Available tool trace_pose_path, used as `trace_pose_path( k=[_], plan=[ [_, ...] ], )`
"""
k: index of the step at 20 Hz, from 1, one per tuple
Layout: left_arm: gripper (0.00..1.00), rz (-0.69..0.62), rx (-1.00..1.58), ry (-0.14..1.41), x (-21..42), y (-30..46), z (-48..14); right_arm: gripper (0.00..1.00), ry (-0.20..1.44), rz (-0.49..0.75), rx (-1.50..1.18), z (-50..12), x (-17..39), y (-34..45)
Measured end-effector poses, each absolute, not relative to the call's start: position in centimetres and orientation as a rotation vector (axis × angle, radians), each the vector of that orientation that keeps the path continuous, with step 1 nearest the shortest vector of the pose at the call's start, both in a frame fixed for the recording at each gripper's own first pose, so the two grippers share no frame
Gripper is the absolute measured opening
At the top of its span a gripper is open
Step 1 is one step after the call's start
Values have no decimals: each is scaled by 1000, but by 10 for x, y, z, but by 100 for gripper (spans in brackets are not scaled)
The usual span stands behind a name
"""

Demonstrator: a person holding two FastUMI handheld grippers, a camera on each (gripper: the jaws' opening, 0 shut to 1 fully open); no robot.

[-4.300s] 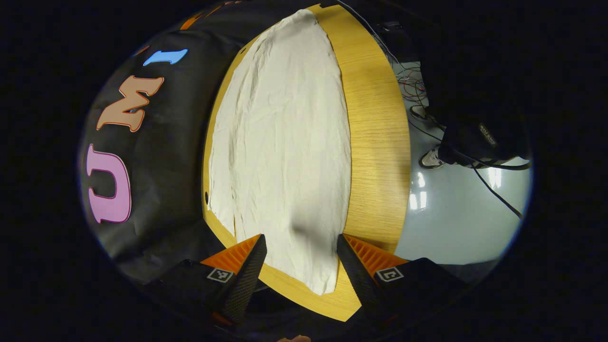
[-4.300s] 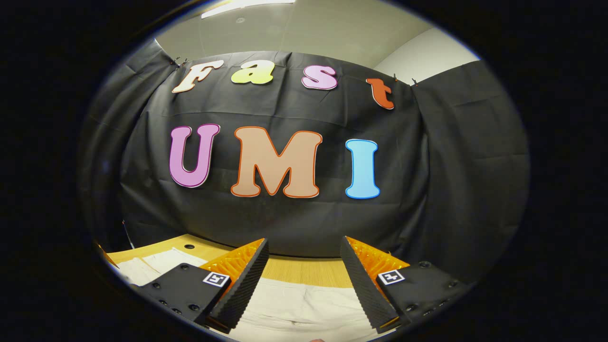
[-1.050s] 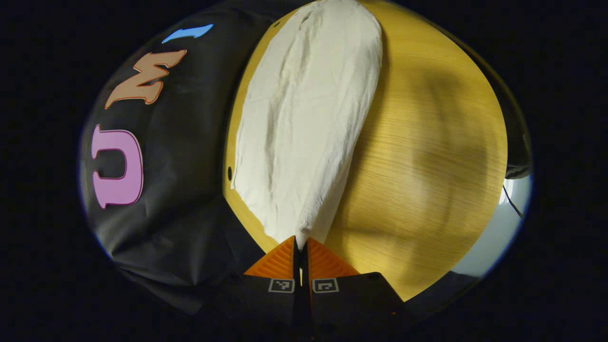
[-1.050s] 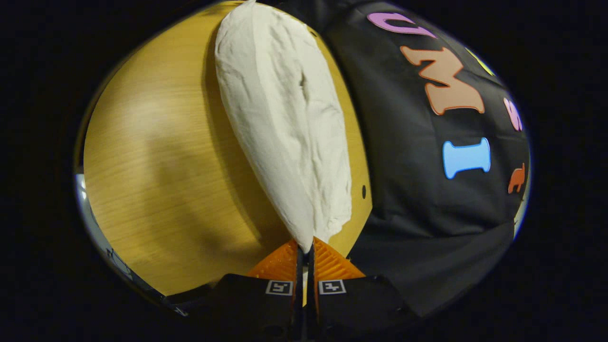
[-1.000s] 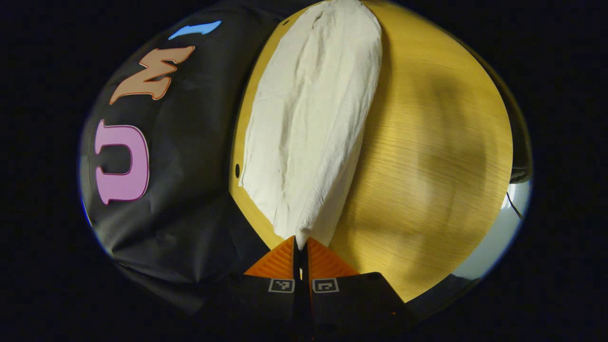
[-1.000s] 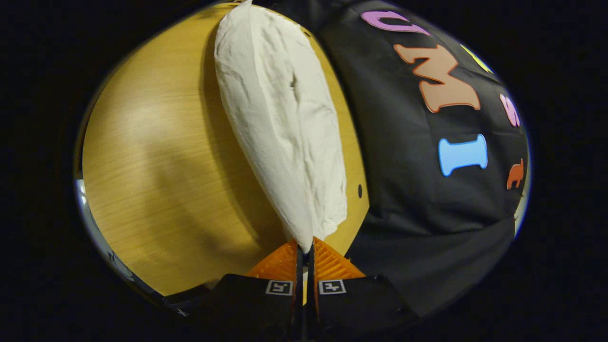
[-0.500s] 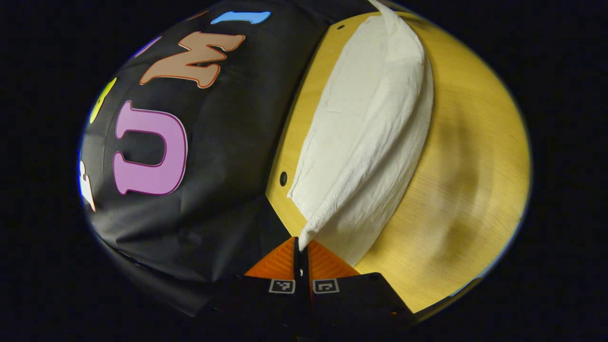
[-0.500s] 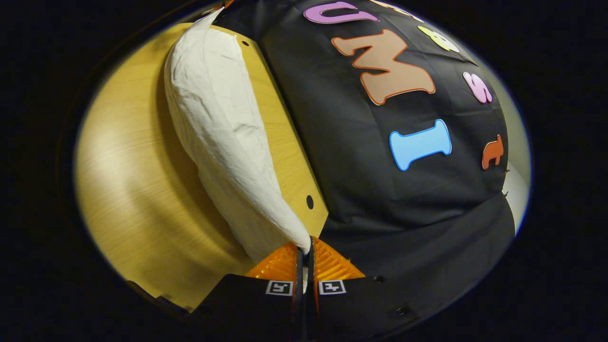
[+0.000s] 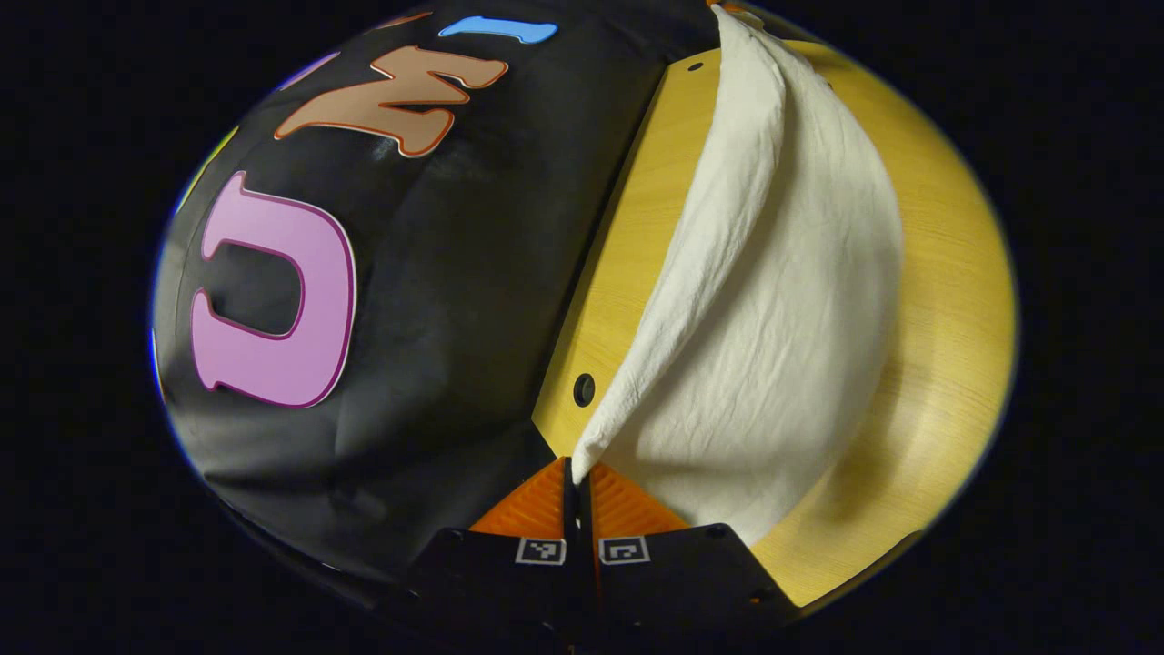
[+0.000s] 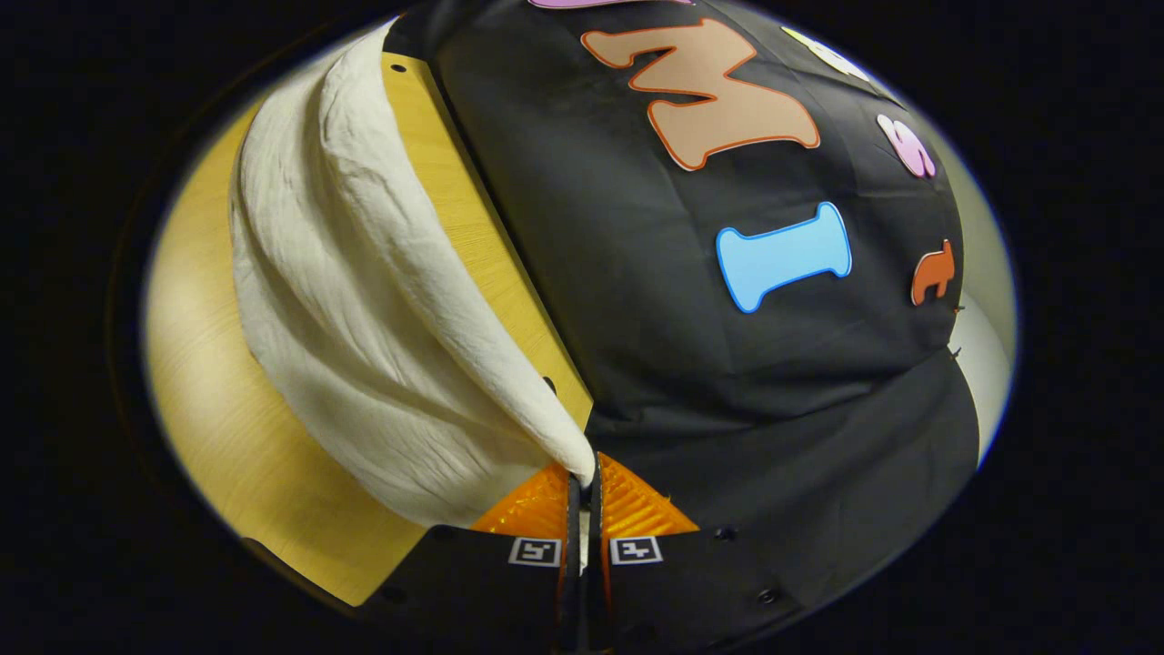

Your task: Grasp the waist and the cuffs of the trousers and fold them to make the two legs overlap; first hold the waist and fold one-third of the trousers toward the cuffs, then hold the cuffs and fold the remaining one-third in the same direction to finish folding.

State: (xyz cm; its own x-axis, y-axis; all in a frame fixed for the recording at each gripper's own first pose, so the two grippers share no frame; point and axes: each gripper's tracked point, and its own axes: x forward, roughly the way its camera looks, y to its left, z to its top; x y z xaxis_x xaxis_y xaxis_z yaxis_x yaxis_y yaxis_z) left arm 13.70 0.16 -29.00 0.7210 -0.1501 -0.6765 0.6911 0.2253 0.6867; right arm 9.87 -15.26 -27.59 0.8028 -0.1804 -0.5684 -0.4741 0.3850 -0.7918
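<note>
Trousers (image 9: 773,300): one pair, showing as a single cream cloth. Tabletop (image 9: 946,300): one, wooden, showing one small round hole (image 9: 584,389) in each view. Tools: two, the left tool (image 9: 576,478) and the right tool (image 10: 584,487), each showing two fingers.

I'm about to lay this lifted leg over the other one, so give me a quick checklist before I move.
1. Left gripper clamped on the trousers: ok.
2. Right gripper clamped on the trousers' edge: ok.
3. Held edge lifted off the wooden table: ok.
4. Cloth between the grips free of twists: cannot tell.
5. Which end each gripper holds, waist or cuff: cannot tell.
6. Legs already overlapped: not ok.
</note>
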Motion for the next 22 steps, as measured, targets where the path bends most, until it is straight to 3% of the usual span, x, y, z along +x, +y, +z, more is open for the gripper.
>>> trace_pose_path(
  k=[5, 12, 13, 14, 17, 21, 22],
  plan=[
    [0, -605, 1181, 527, 172, -19, -311, 3, 690, 212, -1163, -314, 131, -152],
    [0, -617, 1151, 622, 183, -30, -367, 10, 821, 215, -1060, -386, 148, -151],
    [0, -634, 1119, 652, 175, -32, -377, 5, 835, 209, -1036, -391, 148, -151],
    [0, -640, 1088, 681, 165, -33, -381, 25, 841, 197, -1005, -393, 146, -152],
    [97, -610, 1015, 687, 152, -40, -373, 100, 831, 127, -872, -388, 143, -155],
    [100, -526, 913, 613, 143, -53, -341, 98, 866, -14, -548, -380, 109, -176],
    [95, -510, 880, 598, 139, -59, -332, 98, 876, -51, -453, -381, 98, -182]
  ],
)
